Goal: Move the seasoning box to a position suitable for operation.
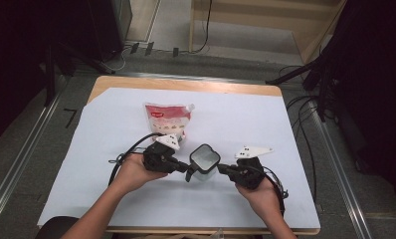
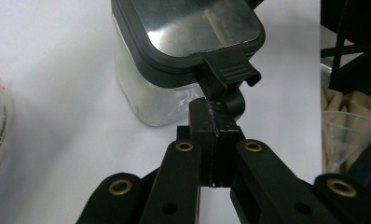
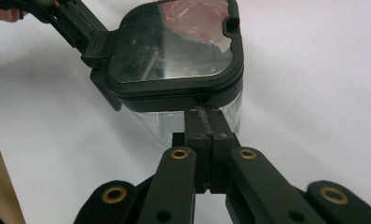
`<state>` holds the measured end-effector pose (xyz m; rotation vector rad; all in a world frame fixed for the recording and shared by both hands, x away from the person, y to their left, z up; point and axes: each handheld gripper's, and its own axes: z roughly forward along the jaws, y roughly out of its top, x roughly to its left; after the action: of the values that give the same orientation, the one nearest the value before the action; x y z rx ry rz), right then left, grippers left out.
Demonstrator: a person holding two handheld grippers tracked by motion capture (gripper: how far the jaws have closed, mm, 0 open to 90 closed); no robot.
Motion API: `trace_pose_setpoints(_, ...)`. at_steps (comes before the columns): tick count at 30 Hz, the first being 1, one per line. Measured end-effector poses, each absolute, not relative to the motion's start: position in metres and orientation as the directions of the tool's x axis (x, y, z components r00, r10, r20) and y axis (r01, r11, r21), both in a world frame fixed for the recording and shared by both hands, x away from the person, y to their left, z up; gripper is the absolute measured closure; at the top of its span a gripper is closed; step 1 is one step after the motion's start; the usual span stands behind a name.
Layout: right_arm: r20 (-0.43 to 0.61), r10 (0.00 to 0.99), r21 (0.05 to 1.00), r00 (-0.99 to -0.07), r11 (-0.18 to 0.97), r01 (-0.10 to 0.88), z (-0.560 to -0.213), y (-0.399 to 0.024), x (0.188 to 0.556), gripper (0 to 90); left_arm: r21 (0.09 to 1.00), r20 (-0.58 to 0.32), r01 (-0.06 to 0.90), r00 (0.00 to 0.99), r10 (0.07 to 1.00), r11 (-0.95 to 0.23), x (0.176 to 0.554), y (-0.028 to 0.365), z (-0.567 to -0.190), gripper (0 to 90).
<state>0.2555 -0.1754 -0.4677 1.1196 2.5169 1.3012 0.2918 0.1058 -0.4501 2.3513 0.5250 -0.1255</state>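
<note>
High view: the jar (image 1: 204, 162) is sitting near the front middle of the white-covered tabletop (image 1: 265, 124), a clear square body under a black-rimmed lid. The left gripper (image 1: 188, 169) and right gripper (image 1: 220, 169) are flanking it, each reaching its side. A red-and-white pouch (image 1: 167, 119) is lying just behind the jar, apart from it. Open cloth is lying to the right and front; the front edge is close to the hands.

Left gripper view: the jaws are clenched together, tips just under the lid's latch tab (image 2: 230, 70), seemingly pinching its lower part; exact contact is hard to tell. Judgement: the jar walls look stiff, smooth and probably slippery, and breakable if glass; the latch tabs are giving the better purchase. A clear funnel (image 2: 346, 135) is standing at the right edge.

Right gripper view: the jaws are pressed shut, tips against the jar wall just under the lid rim (image 3: 174, 95); whether they are pinching anything I cannot tell. The opposite latch (image 3: 97, 46) is showing at upper left.
</note>
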Motion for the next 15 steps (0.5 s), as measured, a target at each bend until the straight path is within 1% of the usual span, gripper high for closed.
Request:
trace_pose_setpoints(4,0.239,0.651,0.740,-0.720,0.358,0.569,-0.468,-0.176,0.257,90.0,0.634,-0.245,0.422,0.905,0.349,-0.649,0.291,0.104,-0.452,90.0)
trace_pose_setpoints(12,0.225,0.664,0.746,-0.713,0.354,0.565,-0.467,-0.177,0.260,90.0,0.636,-0.220,0.403,0.912,0.346,-0.658,0.288,0.097,-0.452,90.0)
trace_pose_setpoints(15,0.225,0.672,0.746,-0.706,0.347,0.569,-0.468,-0.177,0.262,90.0,0.640,-0.226,0.407,0.910,0.346,-0.652,0.287,0.094,-0.453,90.0)
